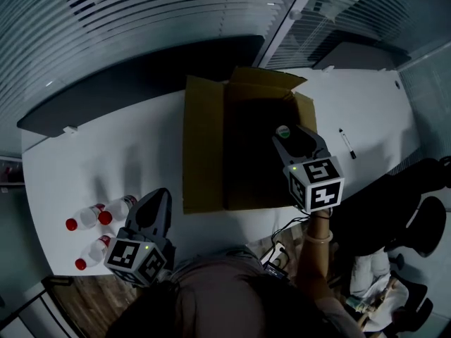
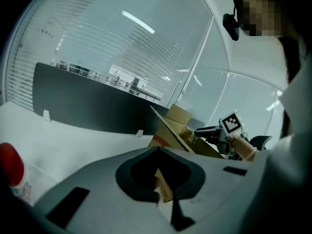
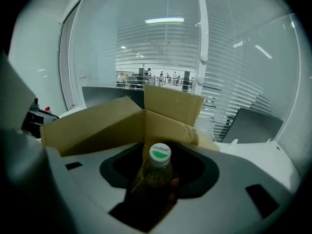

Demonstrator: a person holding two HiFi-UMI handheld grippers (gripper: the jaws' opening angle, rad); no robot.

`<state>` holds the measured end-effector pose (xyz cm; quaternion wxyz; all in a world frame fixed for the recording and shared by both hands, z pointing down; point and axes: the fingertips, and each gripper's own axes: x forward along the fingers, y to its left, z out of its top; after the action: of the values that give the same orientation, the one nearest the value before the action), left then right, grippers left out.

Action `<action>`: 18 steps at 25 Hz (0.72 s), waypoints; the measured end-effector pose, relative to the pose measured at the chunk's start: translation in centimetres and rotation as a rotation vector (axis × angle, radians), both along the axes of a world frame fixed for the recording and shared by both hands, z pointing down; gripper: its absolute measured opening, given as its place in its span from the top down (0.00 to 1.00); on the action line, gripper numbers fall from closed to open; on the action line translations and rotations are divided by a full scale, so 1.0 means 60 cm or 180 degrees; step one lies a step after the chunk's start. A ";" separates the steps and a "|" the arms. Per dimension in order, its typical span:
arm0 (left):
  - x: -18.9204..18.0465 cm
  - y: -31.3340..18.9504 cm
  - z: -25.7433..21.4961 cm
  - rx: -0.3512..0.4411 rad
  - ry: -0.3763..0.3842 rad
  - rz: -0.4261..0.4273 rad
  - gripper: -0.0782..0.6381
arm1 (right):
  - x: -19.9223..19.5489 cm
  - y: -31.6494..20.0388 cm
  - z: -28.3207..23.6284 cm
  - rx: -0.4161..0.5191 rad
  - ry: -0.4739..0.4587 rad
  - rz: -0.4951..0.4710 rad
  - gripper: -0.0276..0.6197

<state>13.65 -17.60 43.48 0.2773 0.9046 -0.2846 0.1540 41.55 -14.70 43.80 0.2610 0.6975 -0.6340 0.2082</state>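
Your right gripper (image 1: pixel 287 138) is clamped on a small clear bottle (image 3: pixel 158 168) with a green-and-white cap, and the jaws press its sides just below the neck. The bottle stands upright between them, and its cap (image 1: pixel 283 132) shows just past the gripper's front end. You hold it over the dark inside of the open cardboard box (image 1: pixel 204 146), near the box's right wall, with the flaps spread outward around it. The box sits in the middle of the white table (image 1: pixel 91 162). A black pen (image 1: pixel 347 144) lies on the table to the right of the box, well apart from it. Your left gripper (image 1: pixel 158 197) is low at the table's near left, with its jaws brought together and nothing between them. It points toward the far side of the table. Just to its left, three clear bottles with red caps (image 1: pixel 91 220) lie on the table, the nearest one close beside the gripper but not touching it. A dark panel (image 1: pixel 141 76) runs along the table's far edge.
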 end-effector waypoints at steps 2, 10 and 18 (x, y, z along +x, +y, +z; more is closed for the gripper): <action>-0.001 -0.003 0.004 -0.0007 0.0002 -0.0006 0.88 | 0.001 -0.001 0.011 -0.0088 -0.0002 -0.0019 0.67; -0.004 -0.002 0.021 -0.0129 0.0033 0.0045 0.88 | 0.007 -0.006 0.029 -0.0328 0.0058 -0.0020 0.67; -0.006 -0.004 0.024 -0.0147 0.0025 0.0036 0.88 | 0.005 -0.002 0.041 -0.0565 0.0143 -0.0135 0.69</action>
<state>13.29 -17.84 44.92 0.2984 0.9001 -0.2748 0.1586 41.84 -14.81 46.28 0.3403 0.6626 -0.6217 0.2422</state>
